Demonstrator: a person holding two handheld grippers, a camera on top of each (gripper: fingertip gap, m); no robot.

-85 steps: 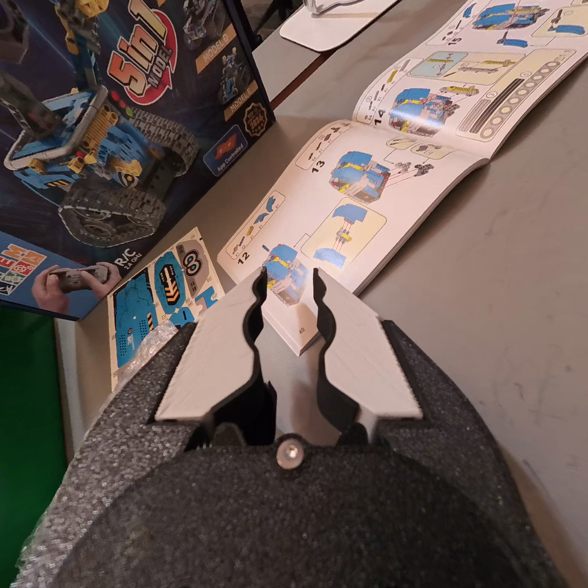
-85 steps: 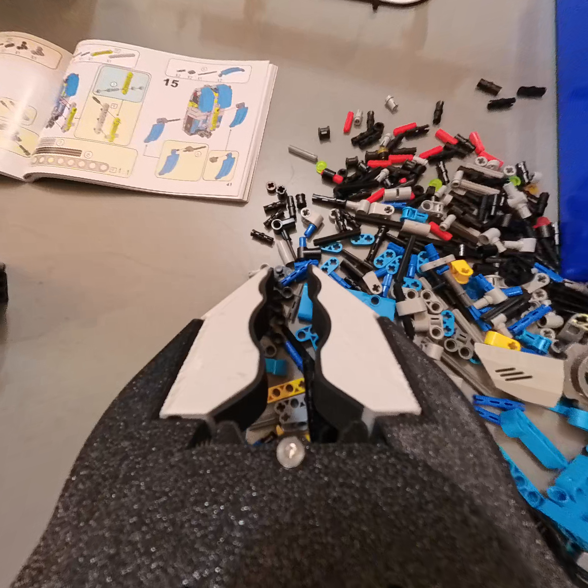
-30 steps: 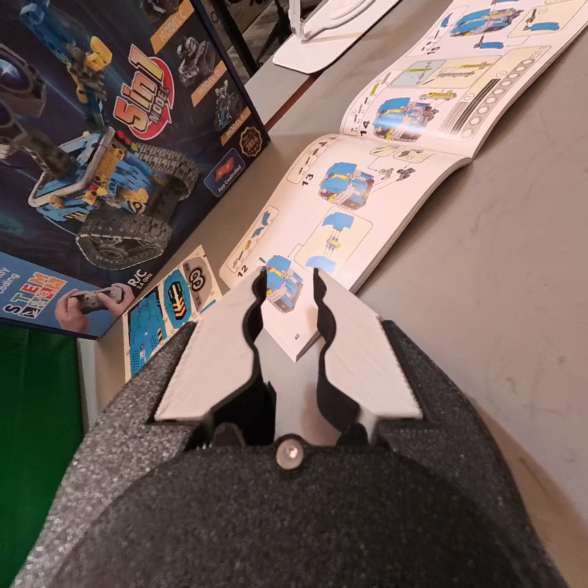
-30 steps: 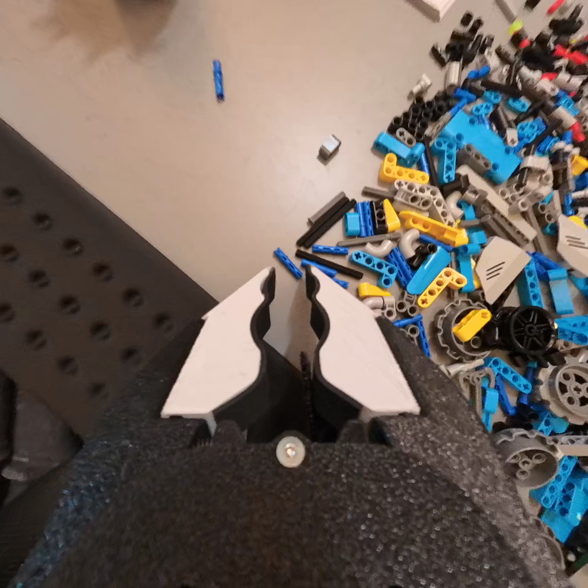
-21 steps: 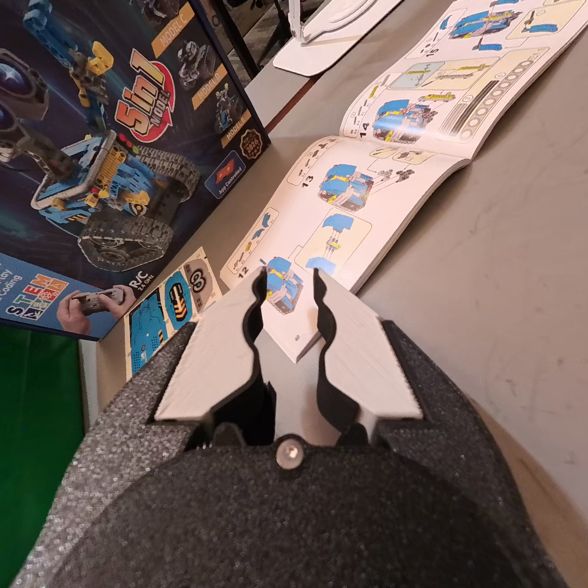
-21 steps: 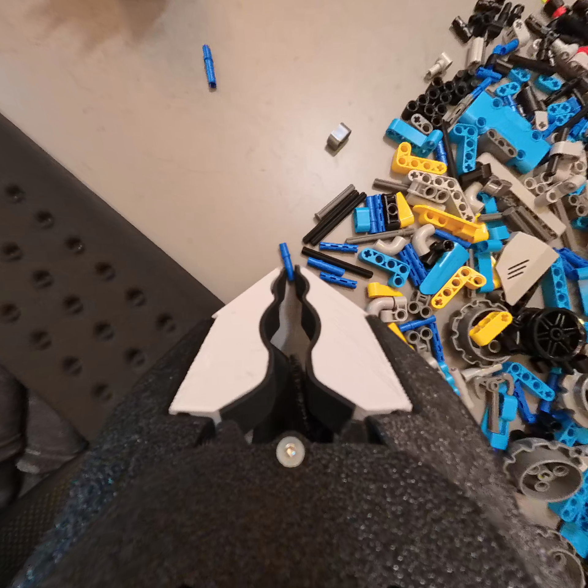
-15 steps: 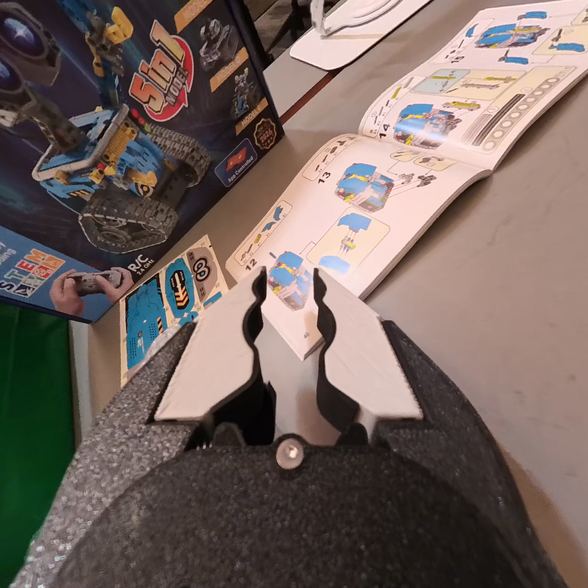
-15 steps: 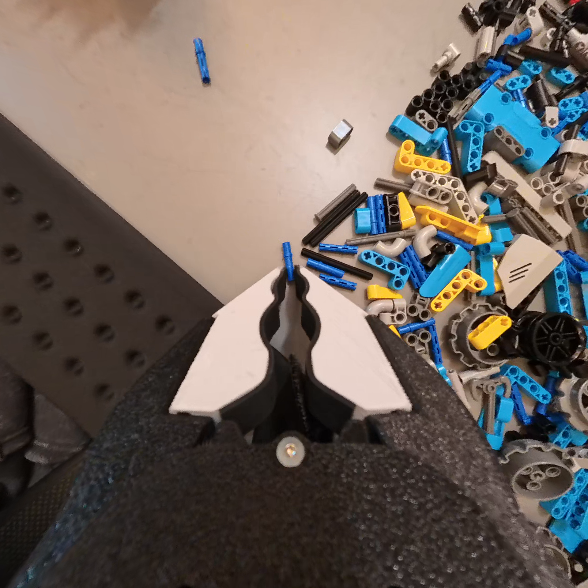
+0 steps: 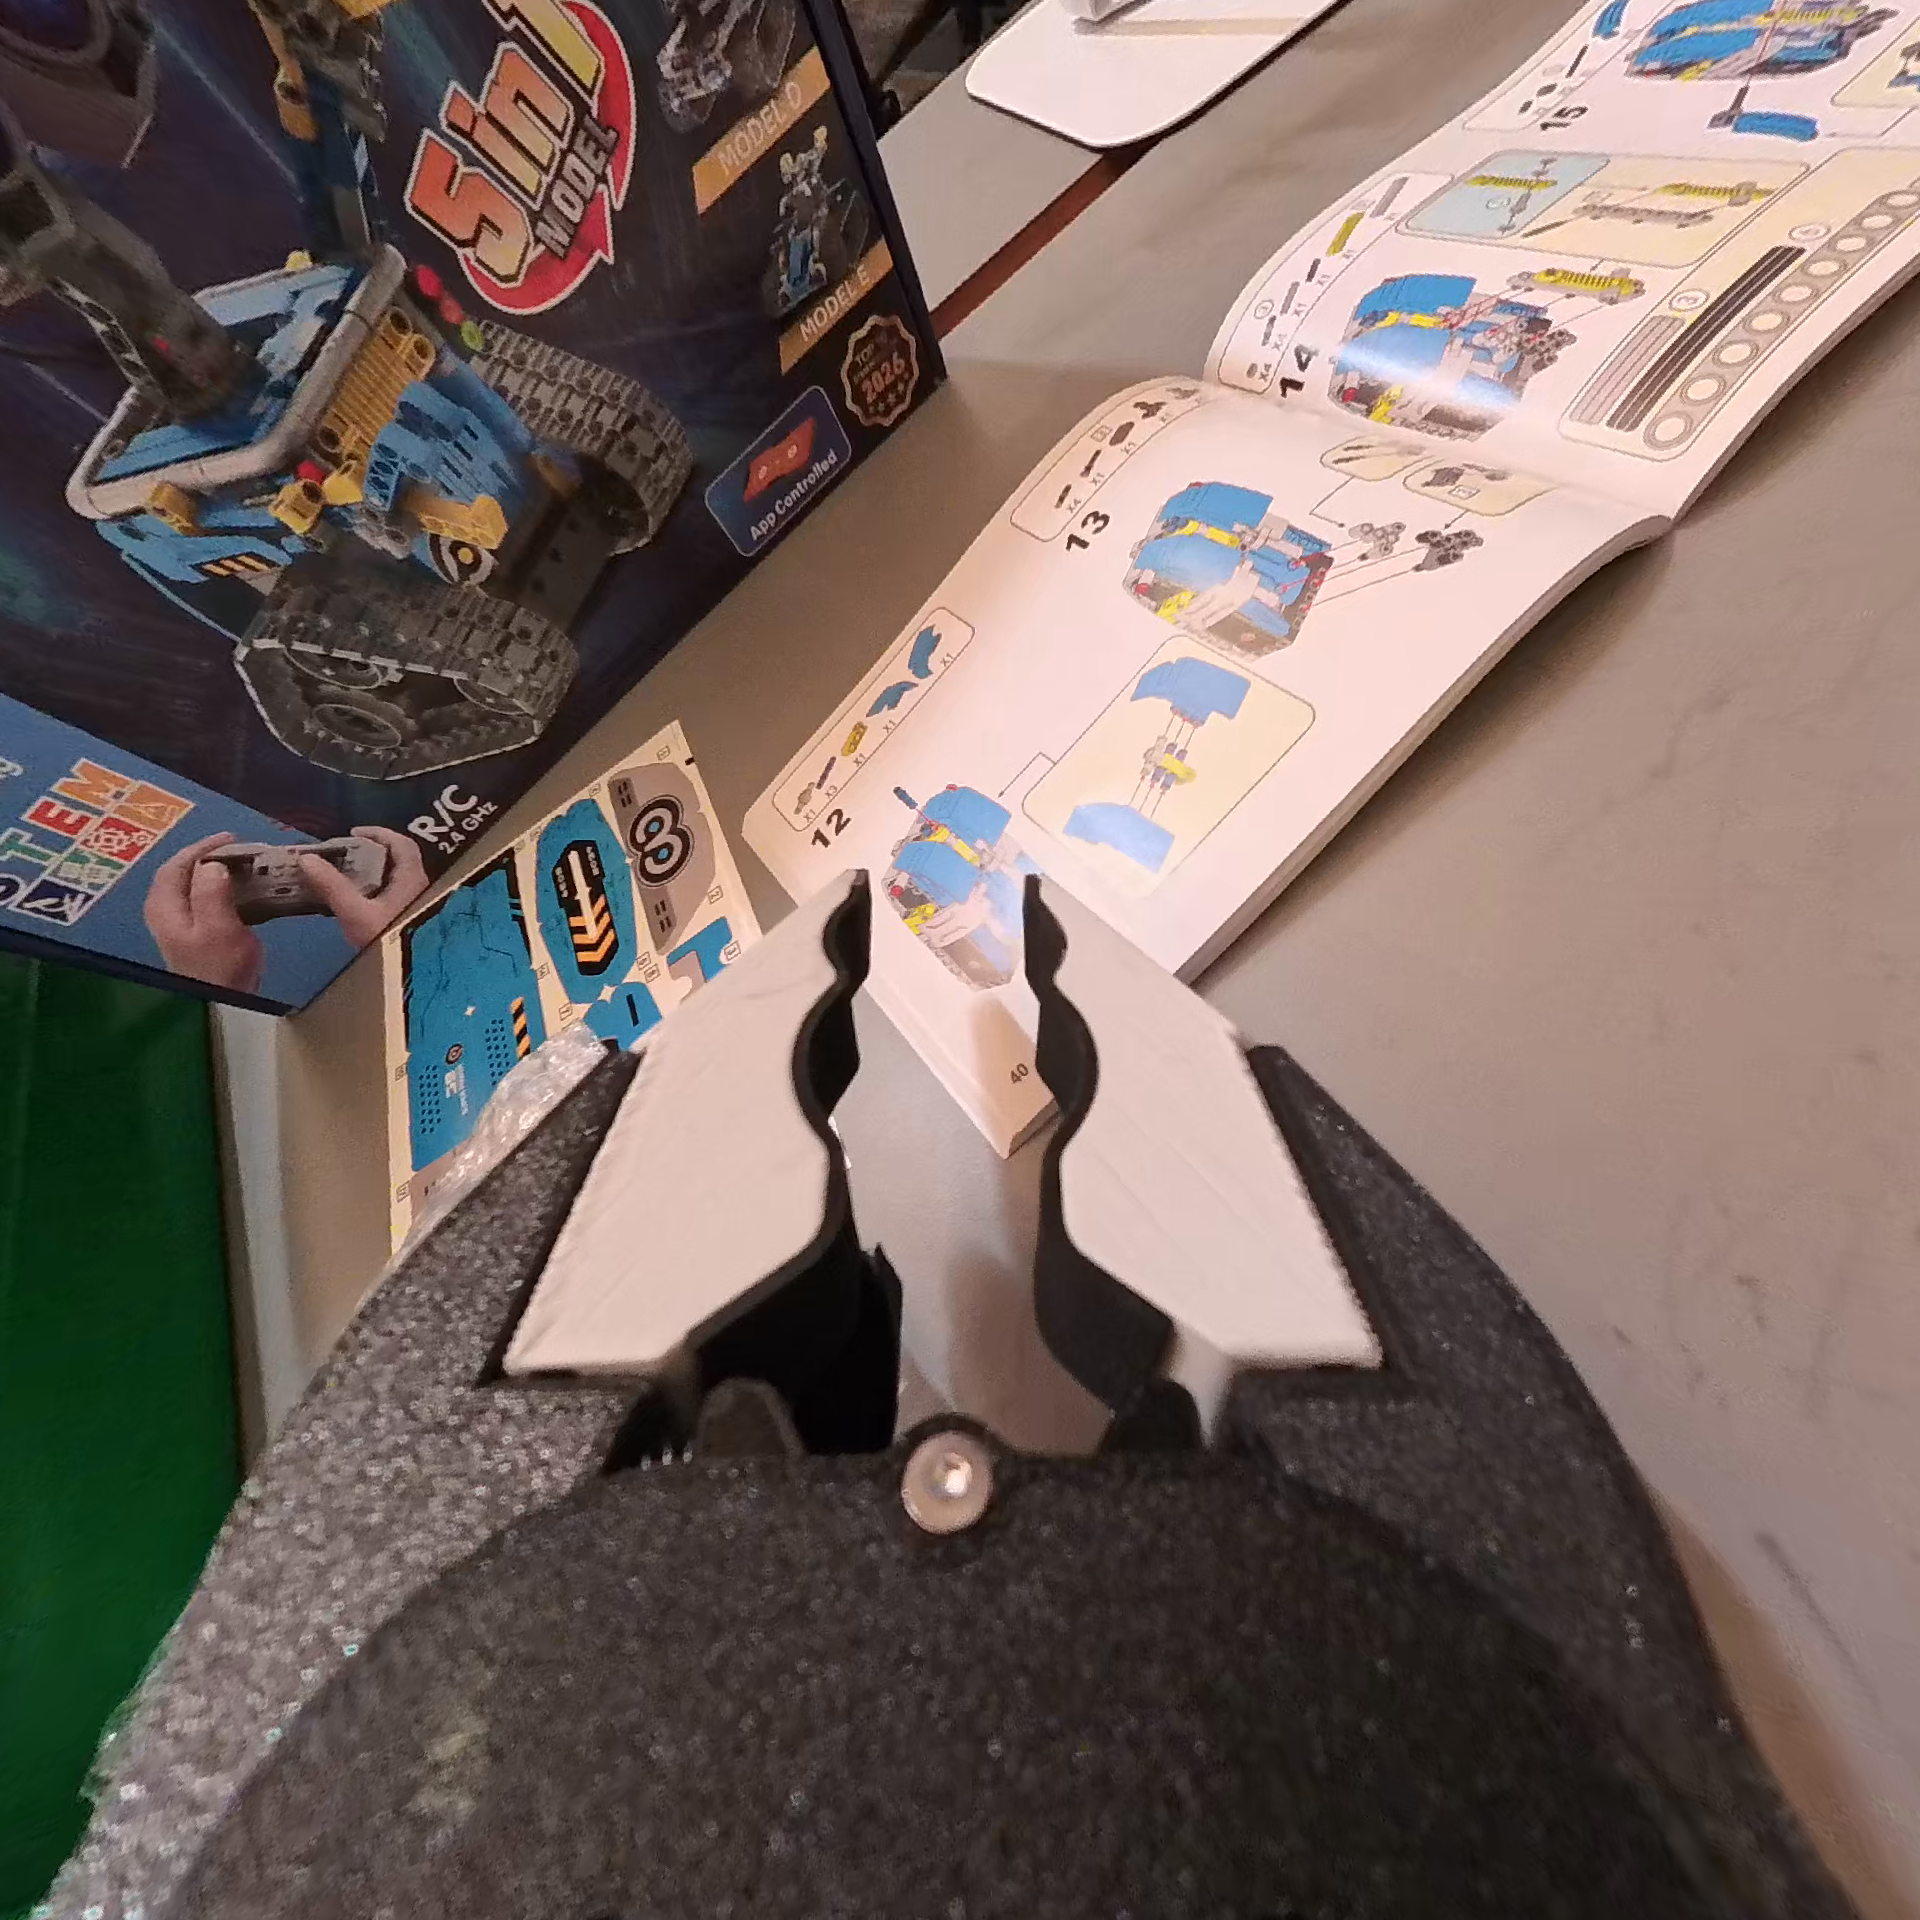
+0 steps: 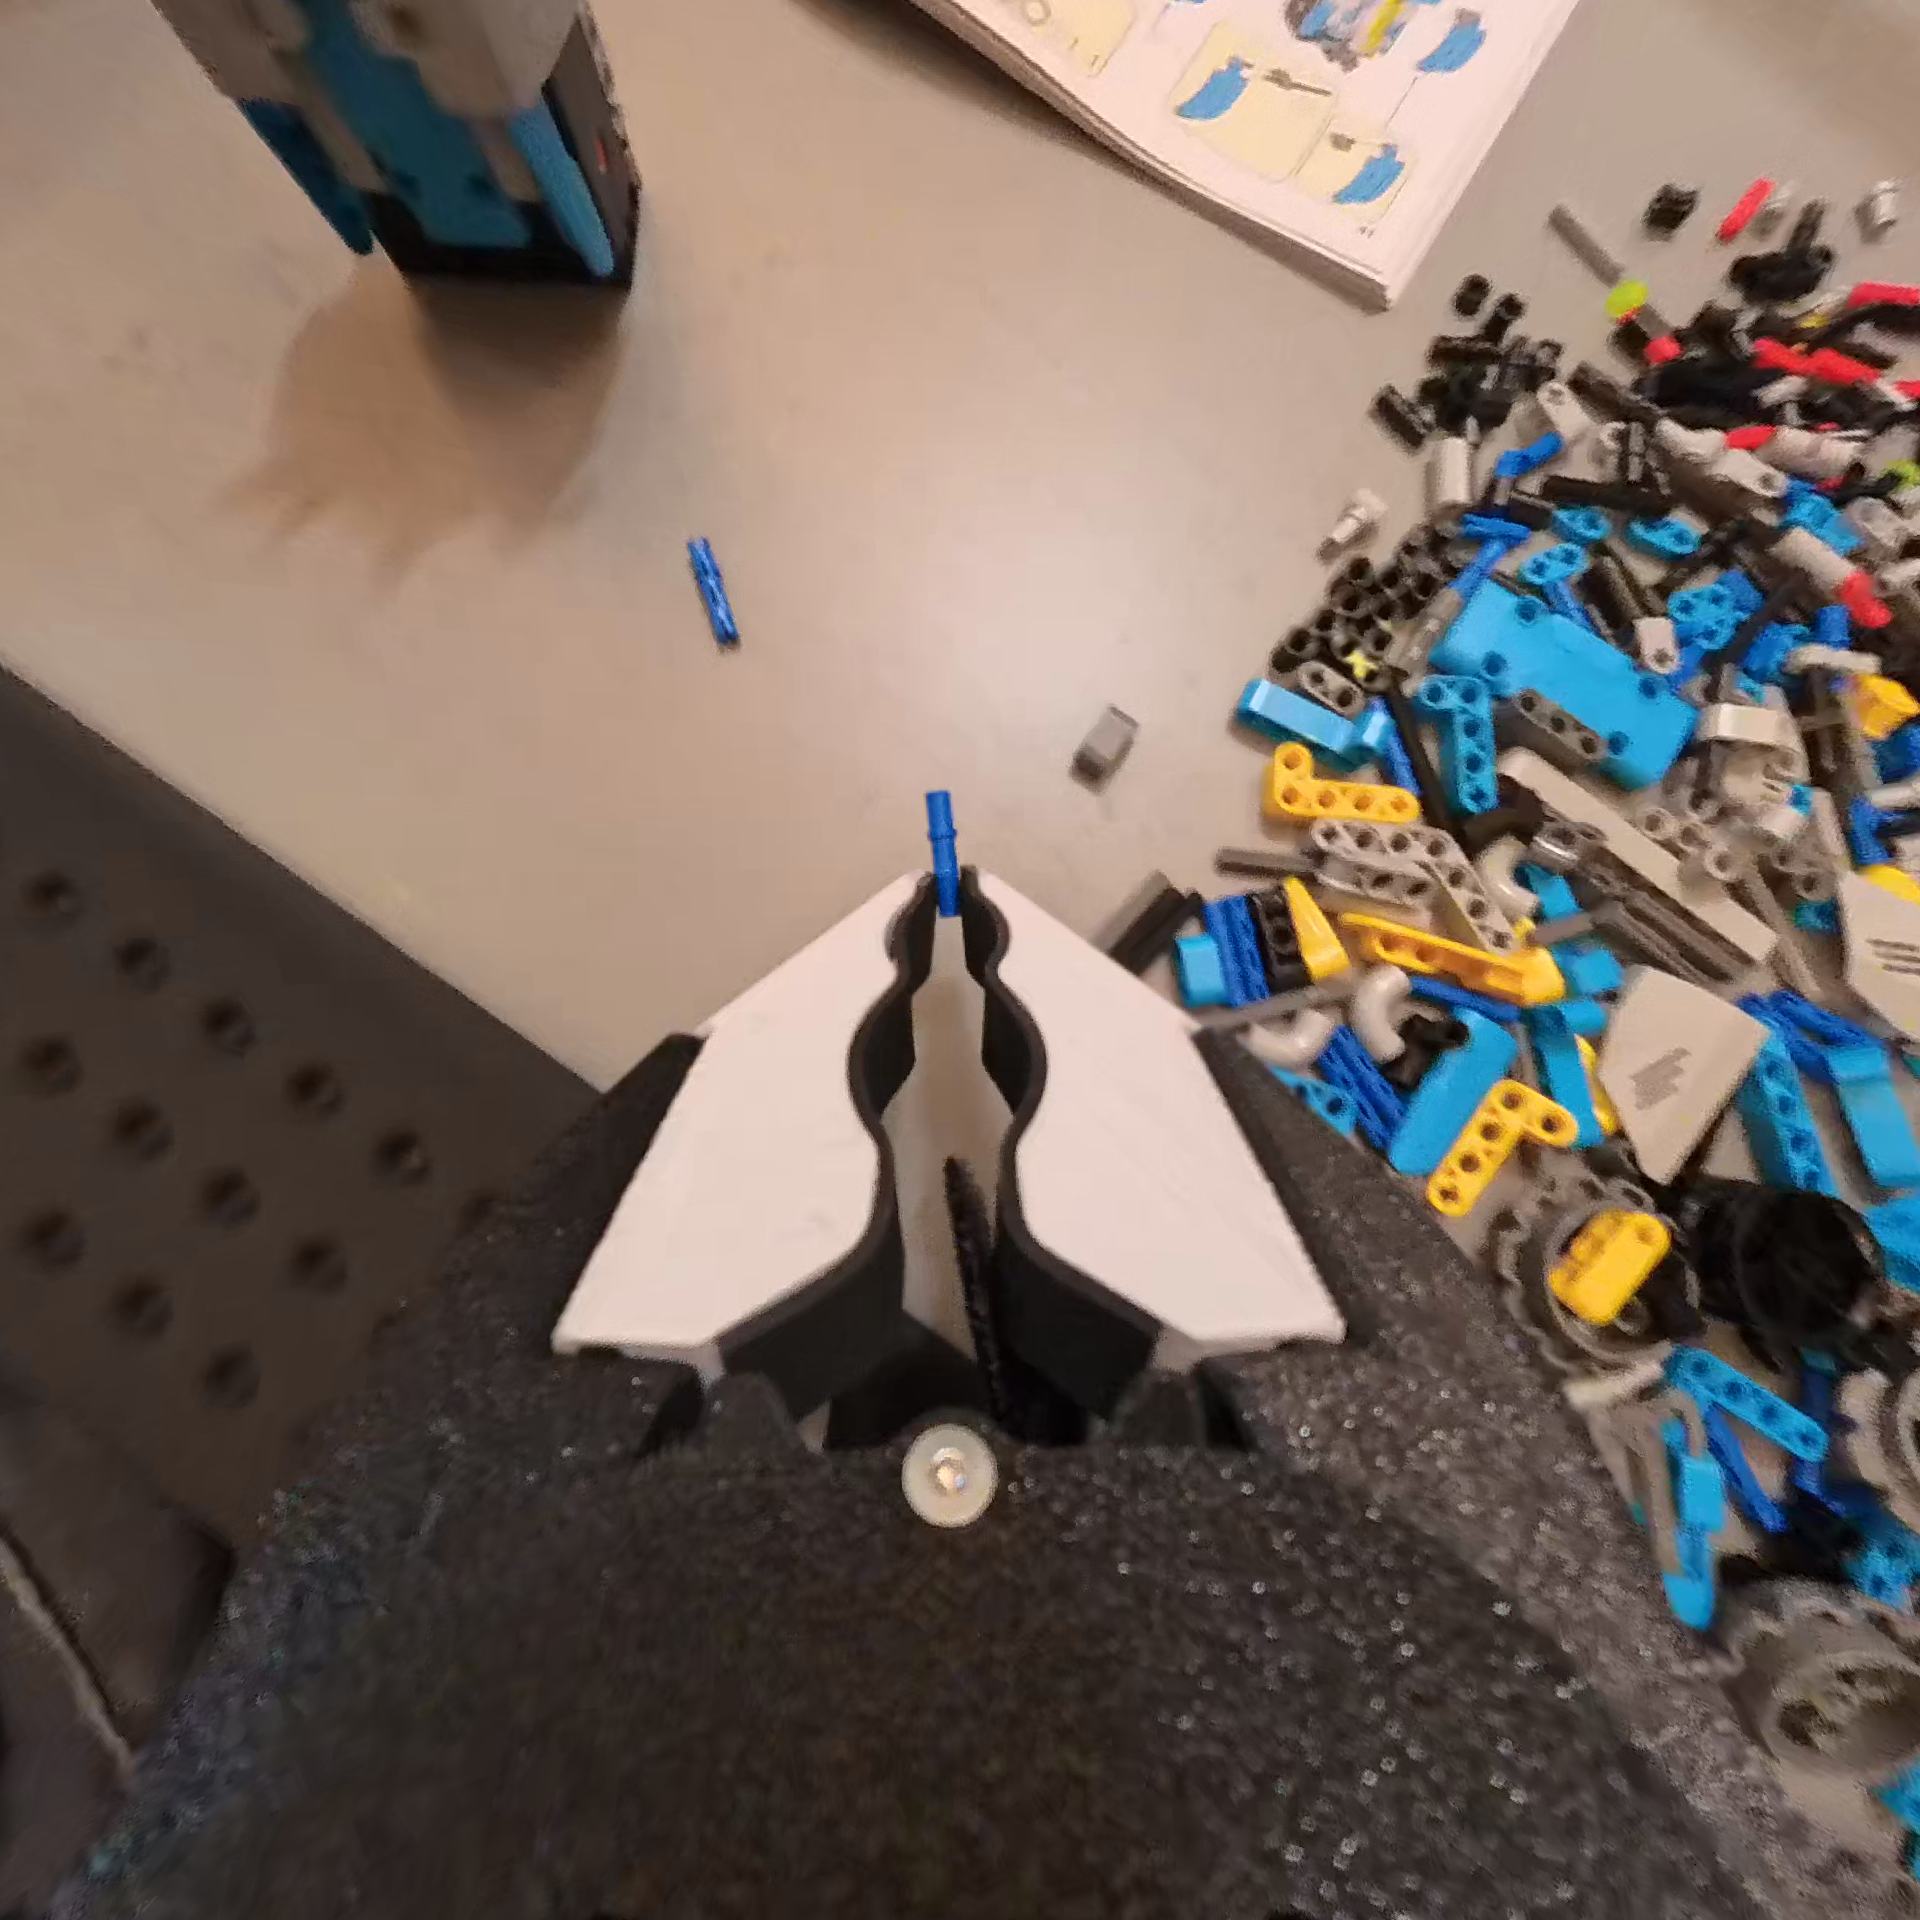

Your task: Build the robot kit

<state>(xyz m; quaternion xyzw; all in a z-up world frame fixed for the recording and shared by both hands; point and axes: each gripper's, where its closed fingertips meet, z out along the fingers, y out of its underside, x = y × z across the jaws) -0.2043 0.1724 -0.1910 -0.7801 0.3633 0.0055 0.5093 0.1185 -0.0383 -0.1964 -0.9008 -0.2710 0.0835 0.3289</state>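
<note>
The right tool [image 10: 945, 883] is closed on a small blue pin [image 10: 942, 847], pinched at the very tips so that most of the pin sticks out forward above the grey worktop [image 10: 831, 468]. A second blue pin [image 10: 713, 590] lies loose on the worktop farther ahead, well apart from the rest, and a small grey block [image 10: 1105, 743] sits alone between the held pin and the heap of loose building pieces [image 10: 1621, 883] that spreads along the worktop's right side: blue, yellow, grey, black and red beams, pins and wheels, unsorted and in no container. A partly built blue and grey model [image 10: 436, 135] stands toward the far left, and the corner of an open instruction booklet [image 10: 1299, 114] lies at the far edge. A dark perforated surface [image 10: 187, 1091] borders the worktop's near left edge. The left tool [image 9: 943, 914] is open and empty, hovering over the near corner of the same booklet [image 9: 1195, 644], which lies spread across the worktop. To its left a sticker sheet [image 9: 551, 956] lies flat, and behind that stands a dark blue product box [image 9: 395, 395] at the worktop's left edge.
</note>
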